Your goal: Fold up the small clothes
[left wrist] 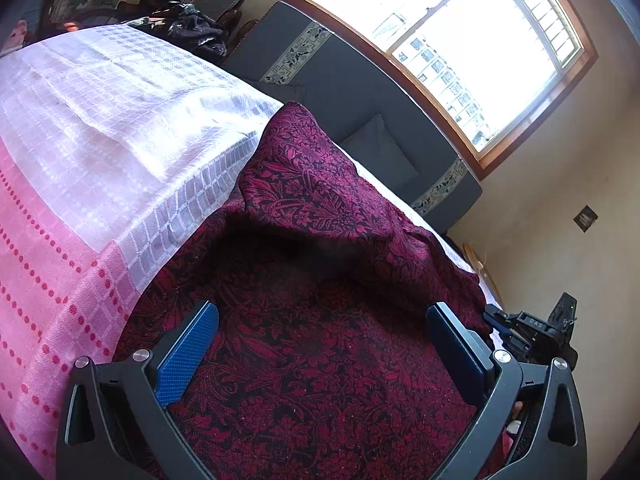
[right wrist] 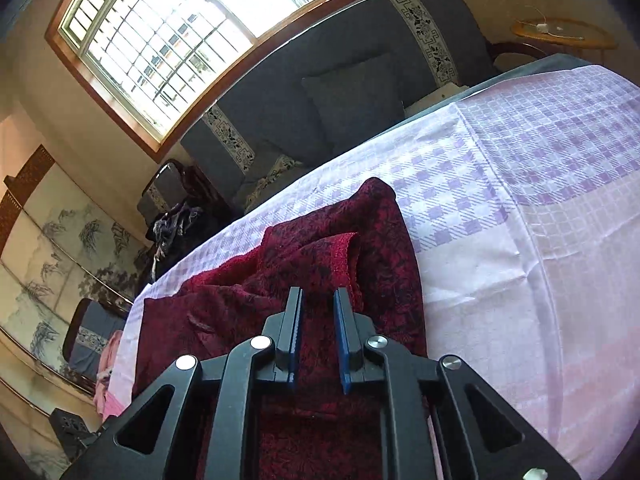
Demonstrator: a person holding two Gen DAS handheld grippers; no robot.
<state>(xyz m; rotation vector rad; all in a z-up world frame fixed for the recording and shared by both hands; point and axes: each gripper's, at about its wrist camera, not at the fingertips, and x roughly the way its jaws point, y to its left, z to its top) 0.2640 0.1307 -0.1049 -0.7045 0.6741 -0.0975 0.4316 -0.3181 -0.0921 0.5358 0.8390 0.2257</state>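
Observation:
A dark red garment with a black floral pattern point(left wrist: 320, 240) lies rumpled on a pink and white checked cloth point(left wrist: 100, 140) that covers the table. My left gripper point(left wrist: 320, 316) is wide open just above the garment, holding nothing. The right gripper shows at the garment's right edge point(left wrist: 528, 332). In the right wrist view the garment point(right wrist: 340, 240) lies bunched with a folded cuff. My right gripper point(right wrist: 318, 294) hovers over it with the jaws narrowly apart, and no cloth shows between the pads.
A grey sofa point(left wrist: 360, 92) with a cushion stands behind the table under a large window point(left wrist: 460, 20). Dark clothes point(left wrist: 184, 24) are piled on a chair at the far left. A small round wooden table point(right wrist: 564, 34) stands at the far right.

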